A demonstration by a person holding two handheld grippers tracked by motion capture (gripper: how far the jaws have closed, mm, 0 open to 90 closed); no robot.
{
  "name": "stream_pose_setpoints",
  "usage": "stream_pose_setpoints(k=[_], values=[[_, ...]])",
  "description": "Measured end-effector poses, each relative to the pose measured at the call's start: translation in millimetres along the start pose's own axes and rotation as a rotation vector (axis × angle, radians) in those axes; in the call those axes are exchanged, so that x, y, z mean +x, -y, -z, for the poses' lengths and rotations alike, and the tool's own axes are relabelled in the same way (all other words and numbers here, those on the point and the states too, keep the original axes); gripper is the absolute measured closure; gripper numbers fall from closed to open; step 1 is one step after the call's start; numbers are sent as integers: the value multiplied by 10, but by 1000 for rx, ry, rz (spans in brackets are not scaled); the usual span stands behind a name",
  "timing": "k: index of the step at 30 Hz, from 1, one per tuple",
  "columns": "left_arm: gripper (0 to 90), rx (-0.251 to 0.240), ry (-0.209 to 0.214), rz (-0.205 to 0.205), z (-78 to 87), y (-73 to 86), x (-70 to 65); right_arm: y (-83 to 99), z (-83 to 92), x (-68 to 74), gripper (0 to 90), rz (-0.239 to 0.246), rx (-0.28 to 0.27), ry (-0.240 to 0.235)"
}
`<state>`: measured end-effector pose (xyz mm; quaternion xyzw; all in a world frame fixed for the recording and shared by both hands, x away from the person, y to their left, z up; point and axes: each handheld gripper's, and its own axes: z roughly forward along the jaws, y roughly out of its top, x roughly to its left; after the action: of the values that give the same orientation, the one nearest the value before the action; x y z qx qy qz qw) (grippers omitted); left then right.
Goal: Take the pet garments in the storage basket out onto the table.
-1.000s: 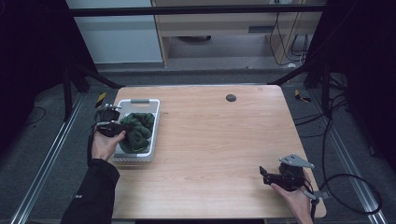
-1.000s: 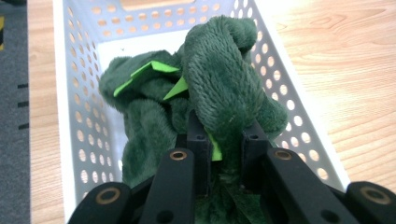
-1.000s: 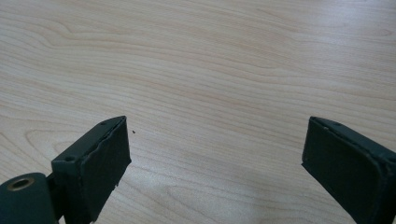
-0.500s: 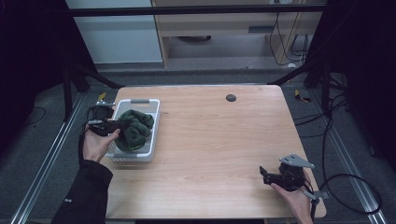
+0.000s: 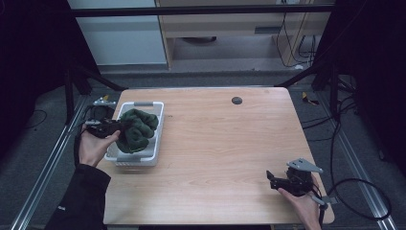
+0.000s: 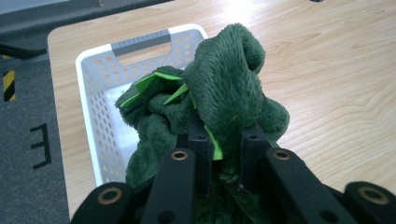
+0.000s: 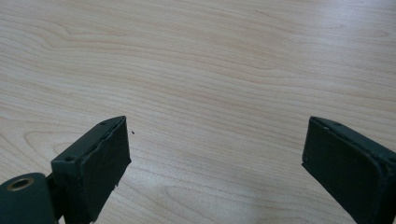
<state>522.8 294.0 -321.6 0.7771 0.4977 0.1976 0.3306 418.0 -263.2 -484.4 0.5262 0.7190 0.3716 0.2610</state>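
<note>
We read one mark: a dark letter "E" (image 6: 40,145) on the grey floor, left of the left gripper's jaws.

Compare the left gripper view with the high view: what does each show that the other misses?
Left gripper view alone: bright green felt pieces tucked in the dark green plush toy, and the left tool pinching its fur.

High view alone: the right tool open over bare table, a dark round spot at the far edge, both hands.

Both: the toy rising out of the white perforated basket.
</note>
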Motion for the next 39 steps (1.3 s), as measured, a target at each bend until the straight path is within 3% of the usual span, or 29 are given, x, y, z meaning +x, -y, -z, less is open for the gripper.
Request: stream_pose_setpoints(k=[19, 39], values=[[796, -49, 25, -68, 317, -138, -188, -8, 24, -7, 75, -7, -14, 1], [796, -62, 116, -184, 363, -283, -670, -8, 38, -20, 74, -6, -22, 6]])
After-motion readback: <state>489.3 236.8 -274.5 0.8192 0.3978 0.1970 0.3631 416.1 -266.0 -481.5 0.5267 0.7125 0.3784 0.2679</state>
